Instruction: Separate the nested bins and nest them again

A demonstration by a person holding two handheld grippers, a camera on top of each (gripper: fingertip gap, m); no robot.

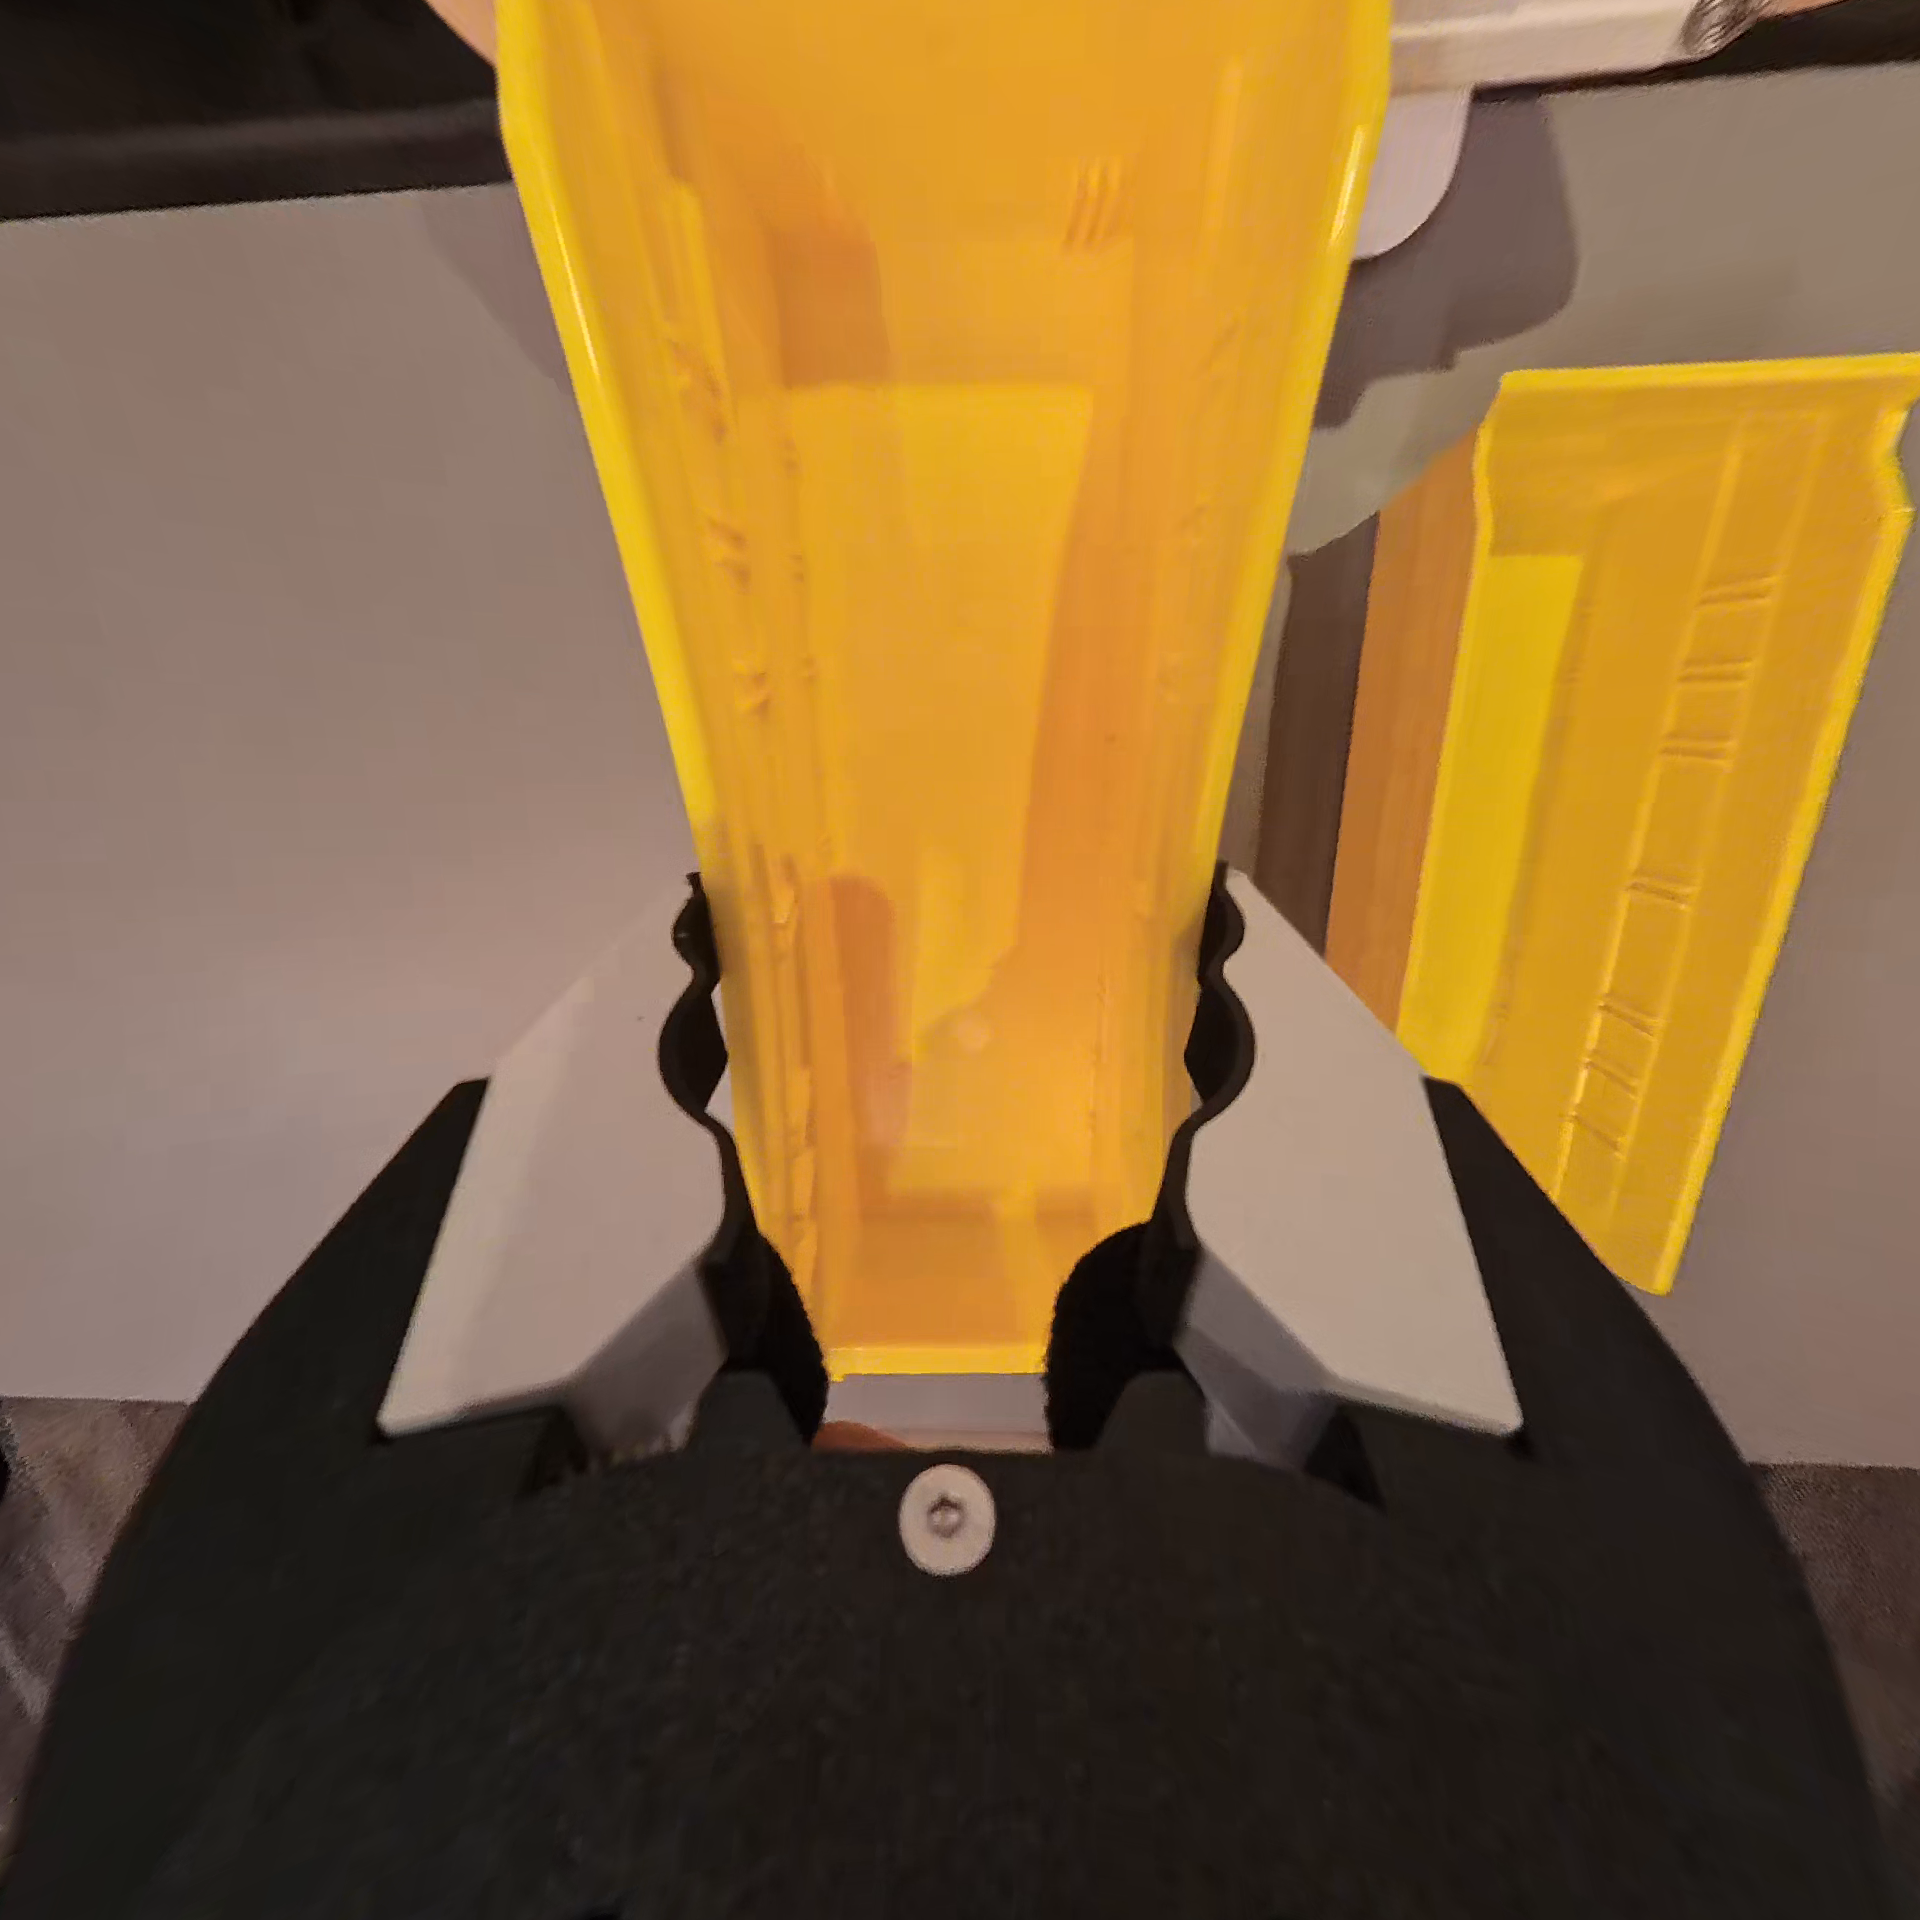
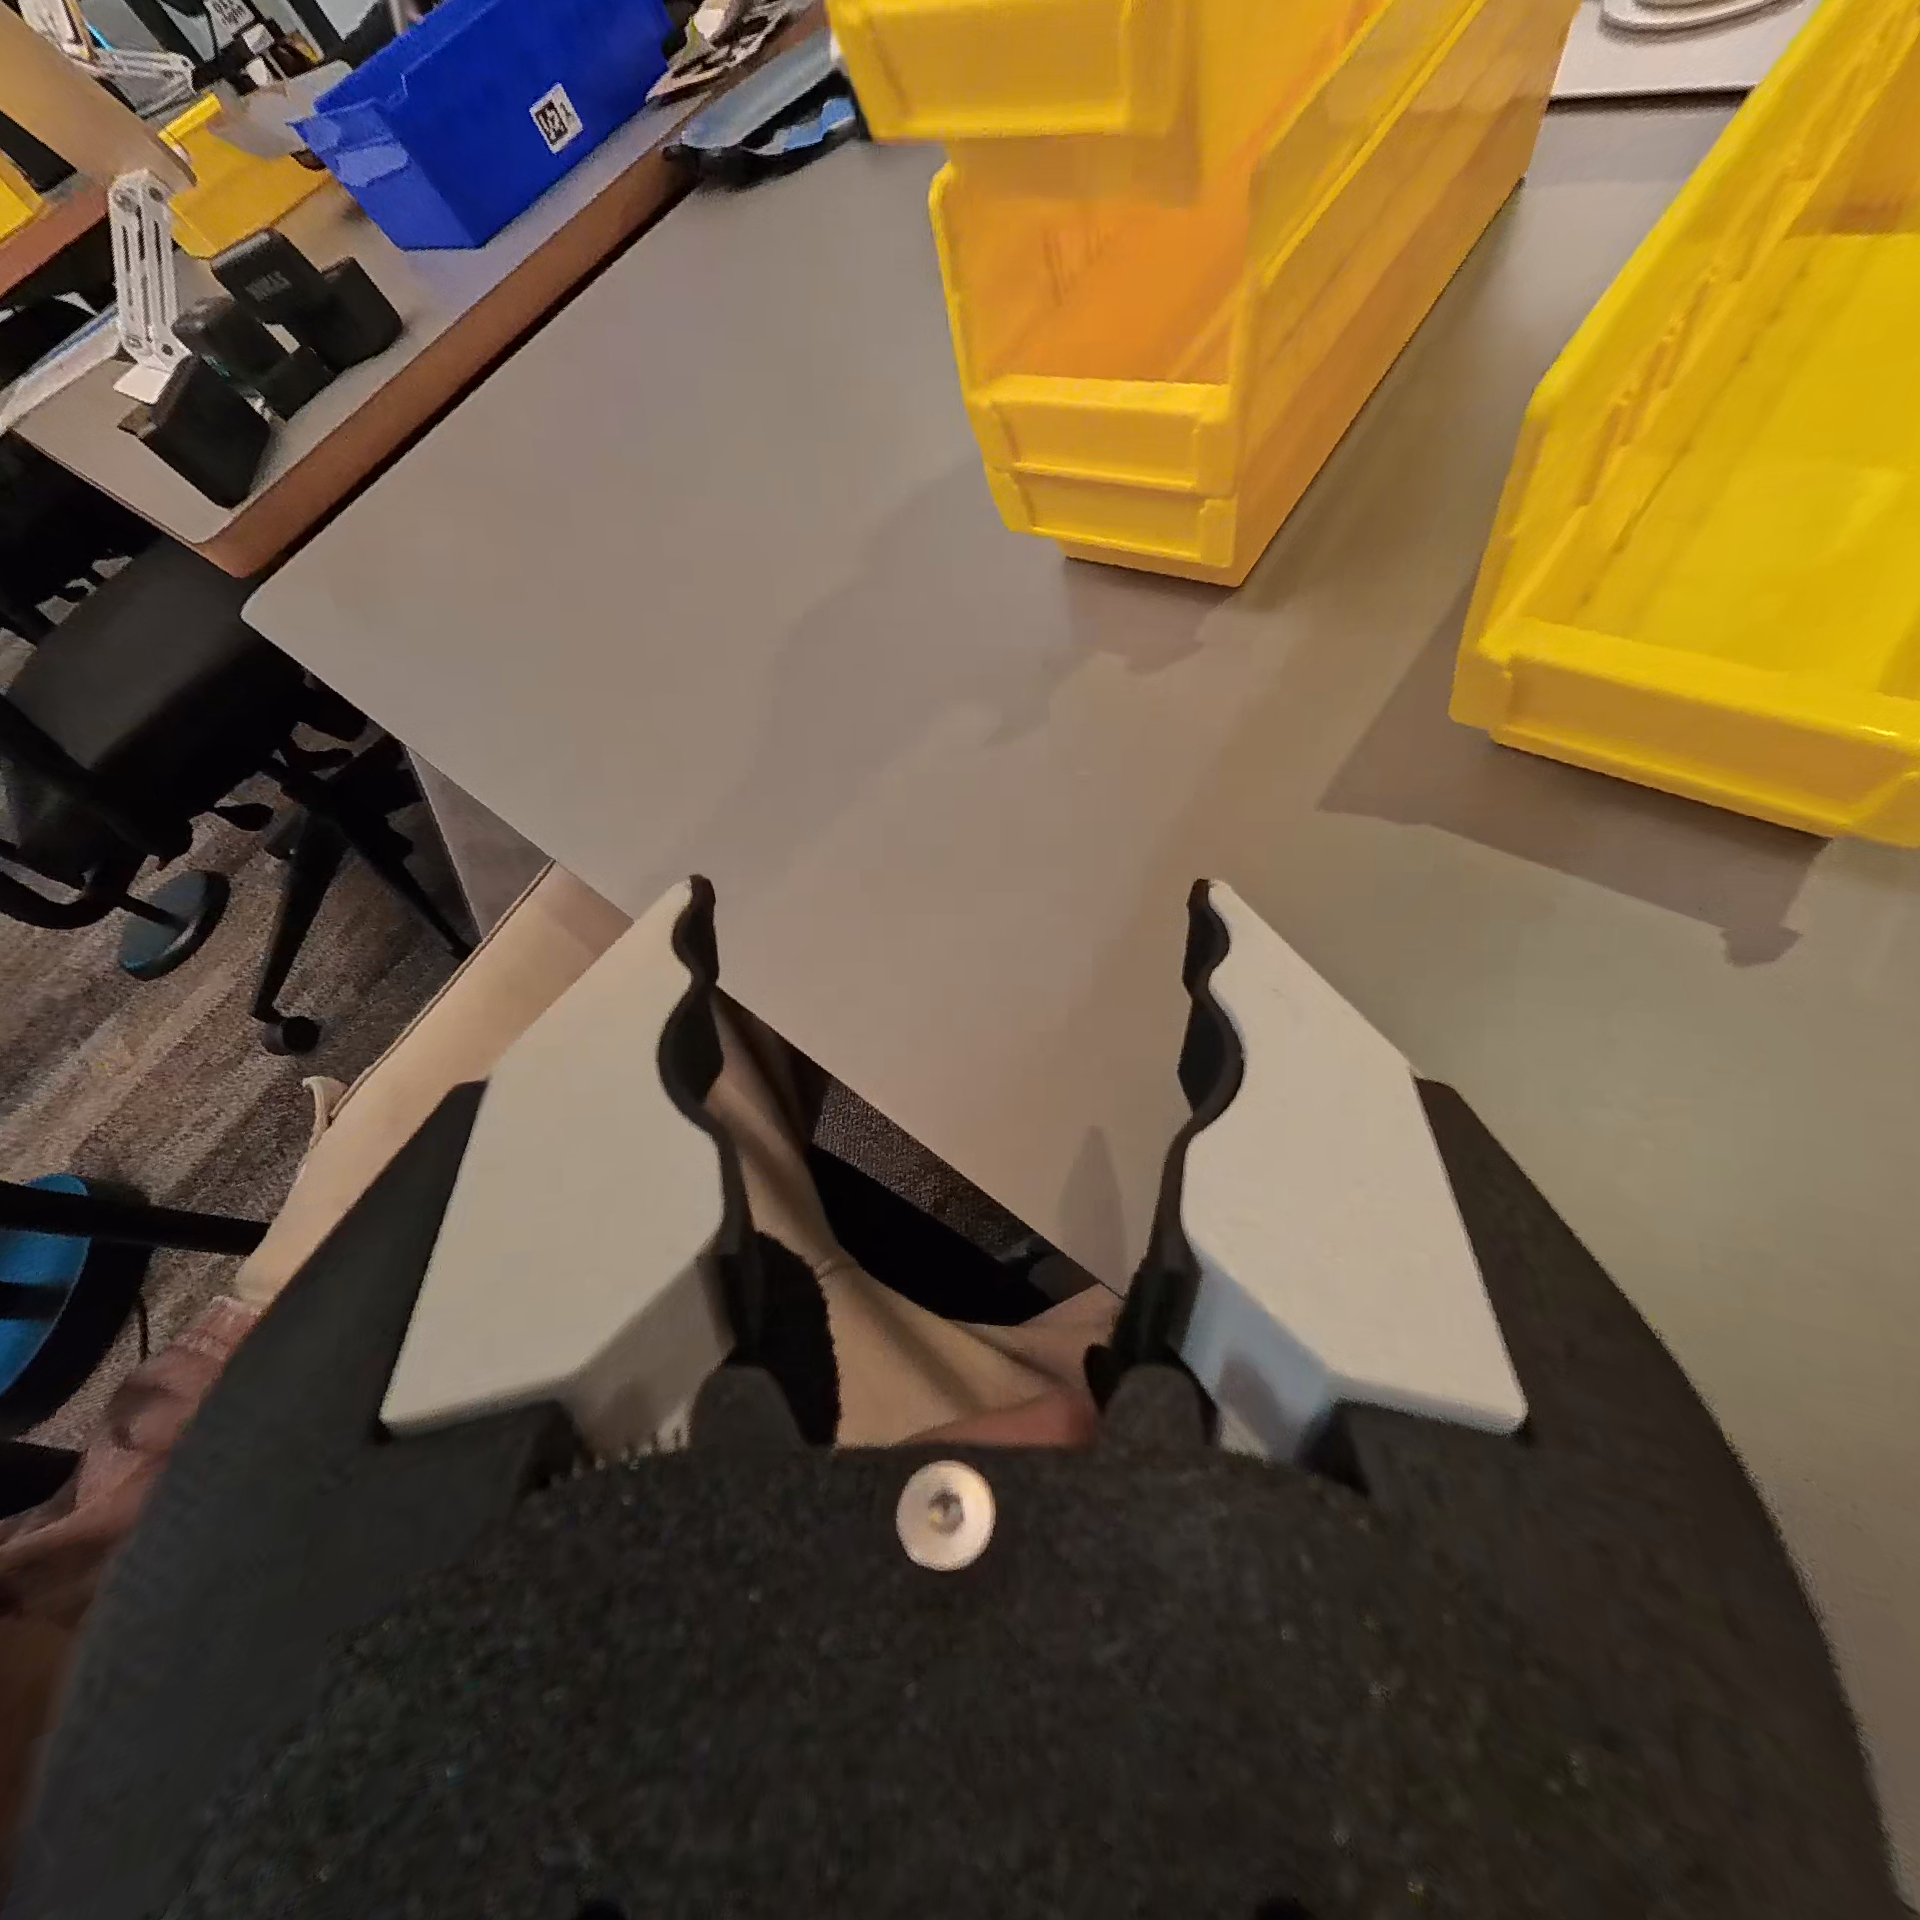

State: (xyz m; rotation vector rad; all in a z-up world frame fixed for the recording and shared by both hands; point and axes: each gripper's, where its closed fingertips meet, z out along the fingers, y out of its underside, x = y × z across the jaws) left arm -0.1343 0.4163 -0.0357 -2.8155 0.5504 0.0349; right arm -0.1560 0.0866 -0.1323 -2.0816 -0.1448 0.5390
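My left gripper [image 1: 956, 894] is shut across the width of a narrow yellow bin [image 1: 935, 623], with a finger against each side wall. In the right wrist view this bin [image 2: 997, 62] hangs raised and tilted above two nested narrow yellow bins [image 2: 1122, 436] standing on the grey table [image 2: 727, 520]. A wider yellow bin [image 2: 1714, 520] sits to their right and also shows in the left wrist view [image 1: 1621, 779]. My right gripper [image 2: 951, 894] is open and empty over the table's near corner.
A blue bin [image 2: 488, 114] and black blocks [image 2: 260, 343] sit on a neighbouring desk at the left. An office chair [image 2: 156, 727] stands on the carpet beside the table's left edge. A person's leg [image 2: 935, 1340] shows below my right gripper.
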